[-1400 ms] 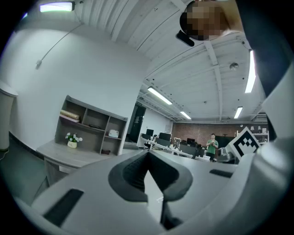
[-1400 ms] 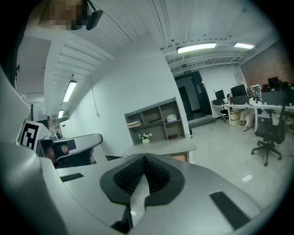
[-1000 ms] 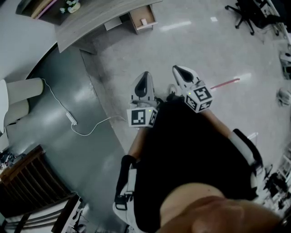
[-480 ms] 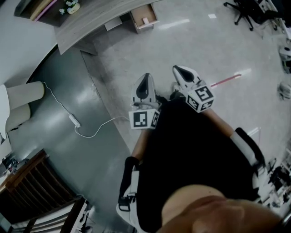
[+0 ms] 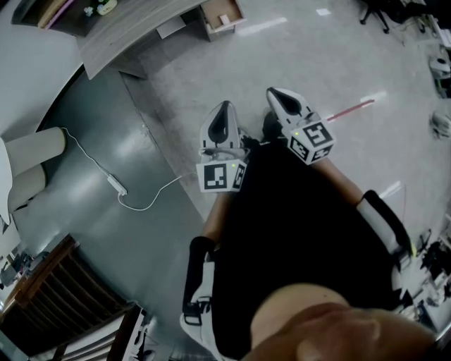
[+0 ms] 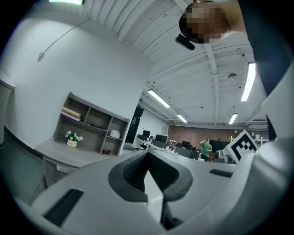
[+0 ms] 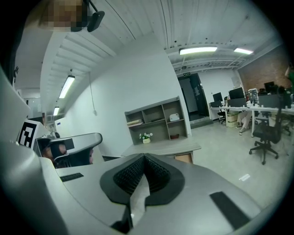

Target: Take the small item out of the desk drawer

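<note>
The grey desk (image 5: 120, 32) stands far ahead at the top left of the head view. Its wooden drawer (image 5: 220, 15) hangs open with a small white item (image 5: 224, 20) inside. The right gripper view shows the same desk (image 7: 161, 148) and open drawer (image 7: 183, 158) in the distance. Both grippers are held side by side above the floor, well short of the desk. My left gripper (image 5: 224, 107) is shut and holds nothing. My right gripper (image 5: 273, 93) is also shut and holds nothing. Both point towards the desk (image 6: 59, 153).
An open shelf unit (image 7: 158, 119) with a small flower pot (image 7: 146, 137) sits on the desk. A white cable with a power strip (image 5: 116, 185) lies on the dark floor at the left. Office chairs (image 7: 264, 137) stand to the right. A red strip (image 5: 349, 111) marks the floor.
Both grippers have shifted a little forward over the floor, and the desk and drawer sit slightly higher in the head view. Neither gripper's jaws have changed.
</note>
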Demonstrator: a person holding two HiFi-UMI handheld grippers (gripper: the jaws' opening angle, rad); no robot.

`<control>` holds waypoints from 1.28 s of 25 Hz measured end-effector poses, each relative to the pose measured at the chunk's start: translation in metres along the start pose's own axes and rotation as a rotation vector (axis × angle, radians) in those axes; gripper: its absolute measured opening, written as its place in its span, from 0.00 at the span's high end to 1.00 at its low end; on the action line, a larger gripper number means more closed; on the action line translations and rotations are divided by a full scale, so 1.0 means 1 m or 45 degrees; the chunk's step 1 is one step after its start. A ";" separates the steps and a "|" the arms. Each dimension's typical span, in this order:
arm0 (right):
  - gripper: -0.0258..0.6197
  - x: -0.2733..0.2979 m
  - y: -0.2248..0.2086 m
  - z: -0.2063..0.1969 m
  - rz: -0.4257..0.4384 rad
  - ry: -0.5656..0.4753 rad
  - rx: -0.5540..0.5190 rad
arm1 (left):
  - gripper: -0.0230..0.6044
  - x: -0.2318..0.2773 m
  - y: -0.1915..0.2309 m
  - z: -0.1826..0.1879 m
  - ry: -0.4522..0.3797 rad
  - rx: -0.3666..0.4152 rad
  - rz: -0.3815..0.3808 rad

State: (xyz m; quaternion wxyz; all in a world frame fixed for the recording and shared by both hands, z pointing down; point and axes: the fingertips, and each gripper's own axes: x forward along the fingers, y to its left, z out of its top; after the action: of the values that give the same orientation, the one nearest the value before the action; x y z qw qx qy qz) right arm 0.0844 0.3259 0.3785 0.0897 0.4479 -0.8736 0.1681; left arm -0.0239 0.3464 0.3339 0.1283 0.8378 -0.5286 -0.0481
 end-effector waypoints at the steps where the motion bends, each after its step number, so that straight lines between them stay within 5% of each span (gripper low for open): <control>1: 0.96 0.002 0.001 0.000 -0.003 -0.001 0.003 | 0.98 -0.001 0.001 0.000 0.002 -0.008 0.001; 15: 0.96 0.053 -0.014 0.008 0.015 0.008 0.015 | 0.98 0.024 0.044 0.003 0.037 -0.004 0.071; 32: 0.96 0.153 -0.121 0.037 0.002 0.090 0.056 | 0.98 0.178 0.076 0.001 0.121 -0.035 0.065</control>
State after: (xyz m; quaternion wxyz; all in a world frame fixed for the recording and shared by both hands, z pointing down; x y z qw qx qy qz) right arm 0.0936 0.1309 0.4172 0.1105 0.4429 -0.8663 0.2030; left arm -0.0126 0.1556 0.3628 0.1659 0.8234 -0.5425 -0.0123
